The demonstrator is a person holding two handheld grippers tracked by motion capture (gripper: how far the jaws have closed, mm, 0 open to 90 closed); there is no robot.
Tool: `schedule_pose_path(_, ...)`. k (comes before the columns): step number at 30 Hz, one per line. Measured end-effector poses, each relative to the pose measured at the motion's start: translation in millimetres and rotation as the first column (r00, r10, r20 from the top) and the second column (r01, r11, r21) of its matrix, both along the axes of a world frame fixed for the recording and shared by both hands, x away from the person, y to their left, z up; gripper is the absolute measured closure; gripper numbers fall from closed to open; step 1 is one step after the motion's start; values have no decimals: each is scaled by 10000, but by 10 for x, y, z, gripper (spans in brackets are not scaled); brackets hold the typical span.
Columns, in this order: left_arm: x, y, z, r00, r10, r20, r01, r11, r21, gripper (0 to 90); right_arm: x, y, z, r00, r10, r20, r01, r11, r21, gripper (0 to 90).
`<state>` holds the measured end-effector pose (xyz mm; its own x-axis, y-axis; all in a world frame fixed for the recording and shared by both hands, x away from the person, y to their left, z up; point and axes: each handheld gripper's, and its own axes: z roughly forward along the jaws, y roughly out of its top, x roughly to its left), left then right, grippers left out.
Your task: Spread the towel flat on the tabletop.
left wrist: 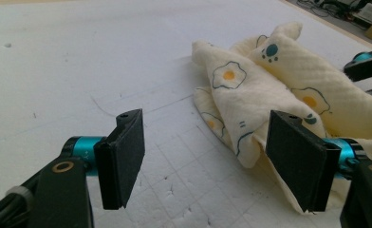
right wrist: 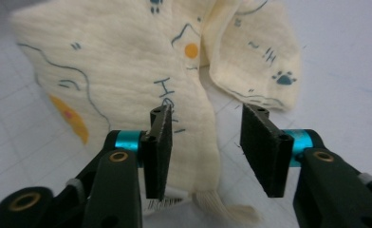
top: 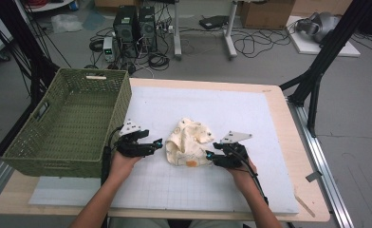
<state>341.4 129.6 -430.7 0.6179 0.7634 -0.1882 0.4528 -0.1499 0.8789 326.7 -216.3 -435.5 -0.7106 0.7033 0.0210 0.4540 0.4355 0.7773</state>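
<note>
A crumpled cream-coloured muslin cloth printed with fried eggs and blue paw marks (top: 189, 141) lies bunched on the white gridded foam mat (top: 231, 109) that covers the pale wooden table (top: 295, 142), a little nearer the mat's front edge than its far edge and about midway between its left and right edges.

The left gripper (top: 158, 144) is just beside the cloth's left edge. In the left gripper view its two black pads stand wide apart with nothing between them: one pad (left wrist: 122, 159) is over bare mat, and the other pad (left wrist: 298, 159) is in front of the cloth's near folds (left wrist: 250, 99); whether that pad touches the fabric cannot be told.

The right gripper (top: 210, 156) is at the cloth's front right corner. In the right gripper view its jaws are parted, and a fold of the cloth (right wrist: 127, 71) runs down between them, lying close against one pad (right wrist: 158, 152), while the other pad (right wrist: 265, 149) stands clear of it over the mat. The pads do not press on the fabric.

A green woven plastic basket with cut-out handles (top: 70, 121) stands at the table's left edge, well apart from the cloth.
</note>
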Motion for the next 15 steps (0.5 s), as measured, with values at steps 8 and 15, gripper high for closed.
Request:
schedule_pose_path(8,5,1,-6,10000,-70,-47,70,10000,16,315,1,70,-59,9954,687,-671,-737,9945,-743,893)
schedule_pose_path(15,5,9,-1,10000,-11,-18,12,9999,127,312,-215,-264,25,9972,212,-723,-310,9901,-1371,896)
